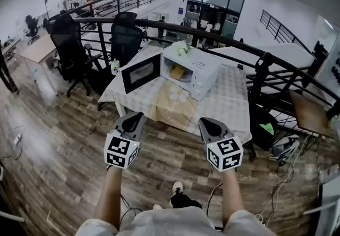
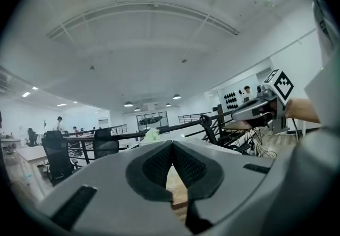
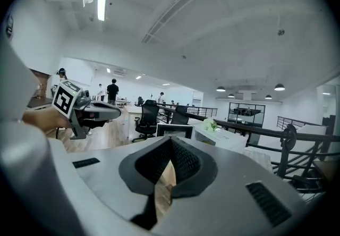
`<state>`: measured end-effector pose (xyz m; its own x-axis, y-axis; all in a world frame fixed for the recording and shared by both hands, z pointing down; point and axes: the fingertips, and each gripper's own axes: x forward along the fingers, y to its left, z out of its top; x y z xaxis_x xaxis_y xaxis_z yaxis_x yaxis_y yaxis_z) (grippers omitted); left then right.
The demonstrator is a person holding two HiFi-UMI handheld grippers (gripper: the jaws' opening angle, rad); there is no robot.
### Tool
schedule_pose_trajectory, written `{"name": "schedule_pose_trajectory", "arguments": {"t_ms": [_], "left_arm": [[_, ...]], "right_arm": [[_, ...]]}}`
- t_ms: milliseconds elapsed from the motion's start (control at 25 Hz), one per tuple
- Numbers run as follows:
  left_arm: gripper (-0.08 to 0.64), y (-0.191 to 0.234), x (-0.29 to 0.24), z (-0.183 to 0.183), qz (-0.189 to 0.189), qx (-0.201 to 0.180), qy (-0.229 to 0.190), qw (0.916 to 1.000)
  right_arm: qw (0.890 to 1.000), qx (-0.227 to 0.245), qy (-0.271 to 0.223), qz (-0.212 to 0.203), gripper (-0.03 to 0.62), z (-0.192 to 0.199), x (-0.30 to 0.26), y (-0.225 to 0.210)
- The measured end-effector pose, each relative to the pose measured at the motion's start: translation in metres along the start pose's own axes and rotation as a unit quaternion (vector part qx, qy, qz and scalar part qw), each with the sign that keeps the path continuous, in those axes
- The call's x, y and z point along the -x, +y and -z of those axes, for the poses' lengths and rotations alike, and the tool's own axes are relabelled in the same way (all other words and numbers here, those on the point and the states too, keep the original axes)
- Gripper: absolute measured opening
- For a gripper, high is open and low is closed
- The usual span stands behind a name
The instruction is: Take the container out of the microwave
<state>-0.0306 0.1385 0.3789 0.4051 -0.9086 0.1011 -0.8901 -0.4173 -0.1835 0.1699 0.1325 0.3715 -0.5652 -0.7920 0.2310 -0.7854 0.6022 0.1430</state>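
A white microwave (image 1: 191,73) stands on a table with a pale cloth (image 1: 223,104), its door (image 1: 141,73) swung open to the left. Inside it a yellowish container (image 1: 177,72) shows. My left gripper (image 1: 139,117) and right gripper (image 1: 205,122) hover side by side short of the table's near edge, apart from the microwave. Both are shut with nothing between the jaws. In the left gripper view the pads (image 2: 183,163) meet at the tip, and the right gripper (image 2: 239,115) shows at the right. In the right gripper view the pads (image 3: 183,163) also meet, with the microwave (image 3: 210,134) ahead.
Black office chairs (image 1: 125,38) stand behind the table at the left. A black curved railing (image 1: 223,38) runs behind the table and down its right side. Cables and bags (image 1: 284,147) lie on the wooden floor at the right. People sit at desks far back left.
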Motion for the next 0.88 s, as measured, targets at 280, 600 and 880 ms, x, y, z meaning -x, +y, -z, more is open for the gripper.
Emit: {"name": "schedule_pose_trajectory", "arguments": {"t_ms": [280, 600, 880], "left_arm": [[0.012, 0.034, -0.033, 0.000, -0.024, 0.012, -0.015, 0.9995], [0.011, 0.081, -0.118, -0.001, -0.036, 0.000, -0.011, 0.9993], [0.012, 0.111, -0.214, -0.012, -0.036, 0.004, -0.015, 0.9993]], "right_arm": [[1.000, 0.006, -0.006, 0.007, 0.012, -0.005, -0.040, -0.018], [1.000, -0.003, -0.023, 0.014, 0.012, -0.013, -0.123, -0.079], [0.999, -0.022, -0.026, -0.012, 0.012, -0.024, -0.207, -0.138]]}}
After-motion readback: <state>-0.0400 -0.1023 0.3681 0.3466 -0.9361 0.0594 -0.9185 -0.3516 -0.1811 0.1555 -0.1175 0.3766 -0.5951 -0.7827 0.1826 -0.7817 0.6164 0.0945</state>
